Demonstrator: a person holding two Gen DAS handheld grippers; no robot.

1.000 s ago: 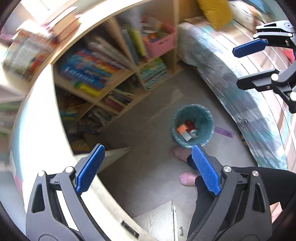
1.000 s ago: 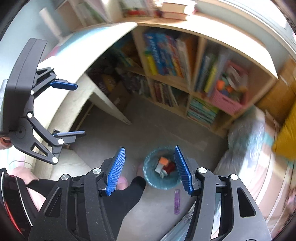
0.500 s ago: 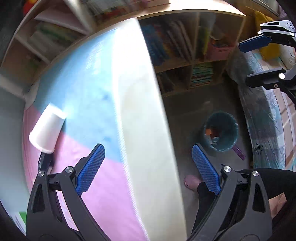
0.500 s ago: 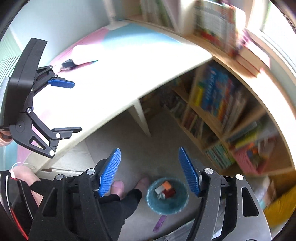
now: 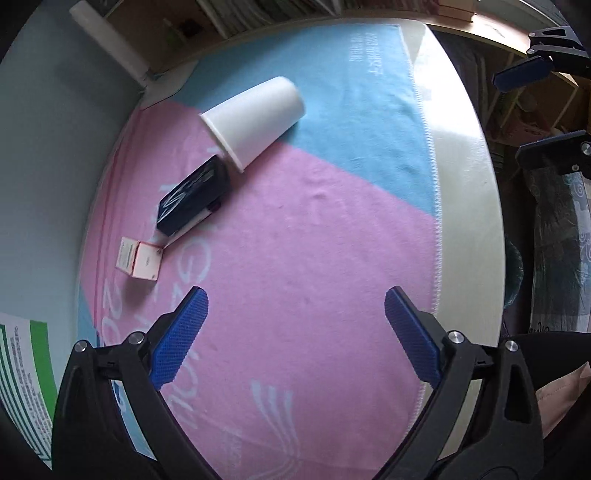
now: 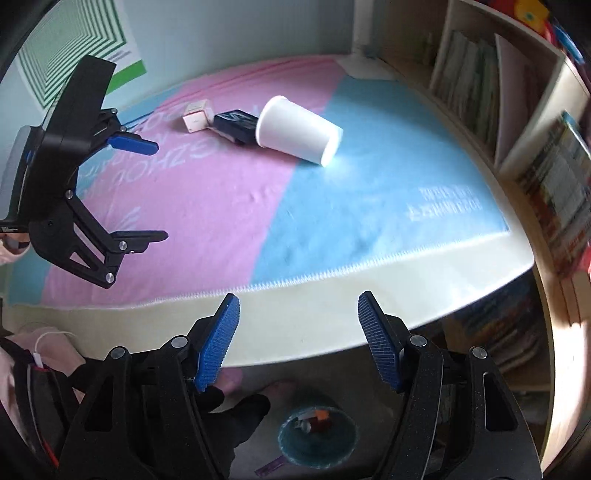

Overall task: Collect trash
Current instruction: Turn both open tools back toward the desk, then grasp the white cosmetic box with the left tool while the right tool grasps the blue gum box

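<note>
Left wrist: toppled paper cup (image 5: 255, 120) beside dark box (image 5: 192, 199)

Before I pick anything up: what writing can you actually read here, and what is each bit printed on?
No text reads in full.
Pink and blue cloth: large white capitals, upside down and partly hidden; roughly "ZHOU" in the right wrist view, uncertain.
Same cloth, blue part: small white block, too blurred.
Dark box: white logo, not legible.
Small pink-edged box: print too small.
Green-striped poster: small print, unreadable.
White cup: blank.
</note>
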